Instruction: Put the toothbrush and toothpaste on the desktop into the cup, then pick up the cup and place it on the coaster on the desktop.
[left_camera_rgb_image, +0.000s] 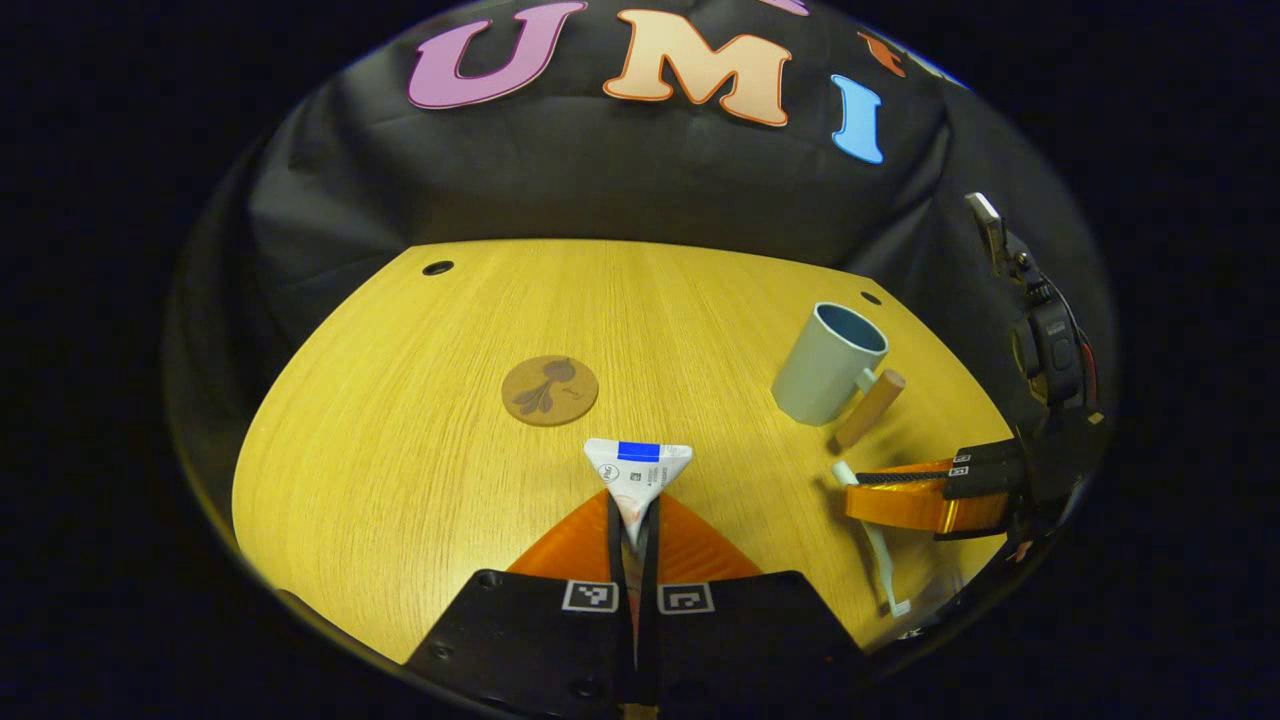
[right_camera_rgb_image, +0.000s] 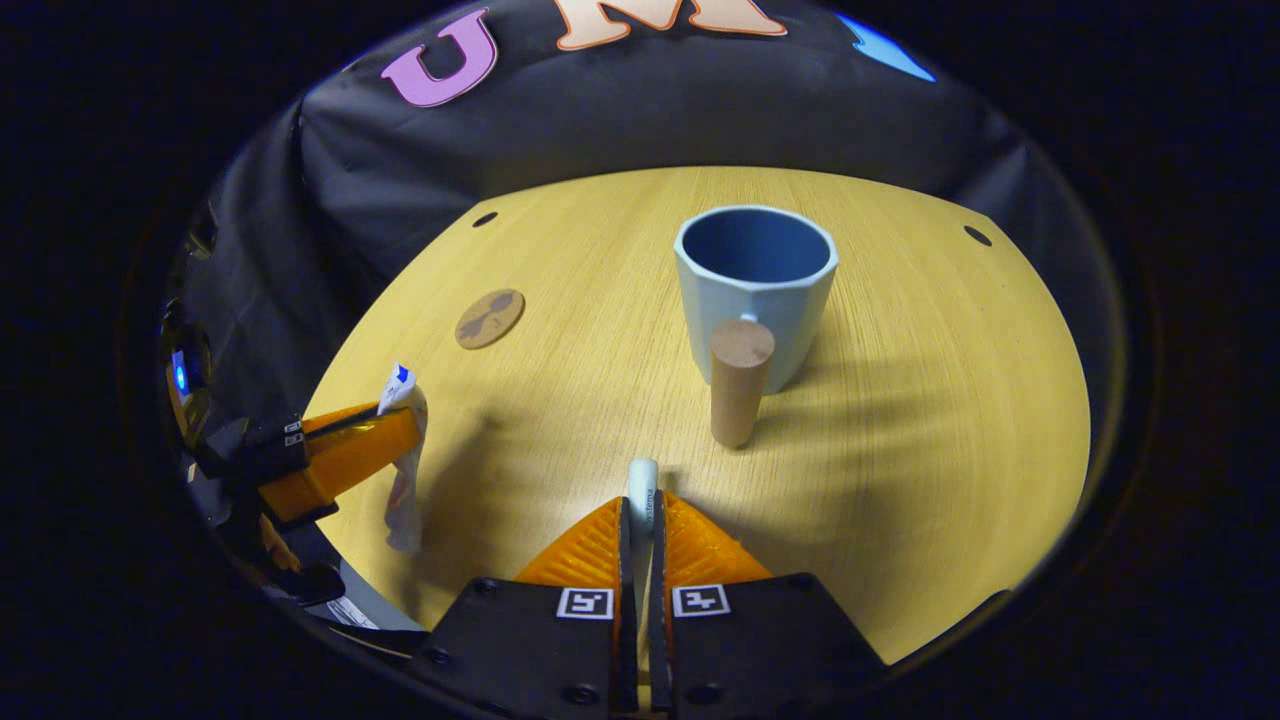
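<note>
Left tongs (left_camera_rgb_image: 632, 520) pinching toothpaste (left_camera_rgb_image: 638, 472), right tongs (right_camera_rgb_image: 640, 520) clamping toothbrush (right_camera_rgb_image: 642, 488), cup (right_camera_rgb_image: 755, 285) ahead.

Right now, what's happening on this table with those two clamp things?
A person is tidying up with two handheld grippers. The left gripper is shut on the toothpaste tube, lifted off the wooden table. The right gripper is shut on the toothbrush. The blue cup stands empty ahead, and the round coaster sits bare.
</note>
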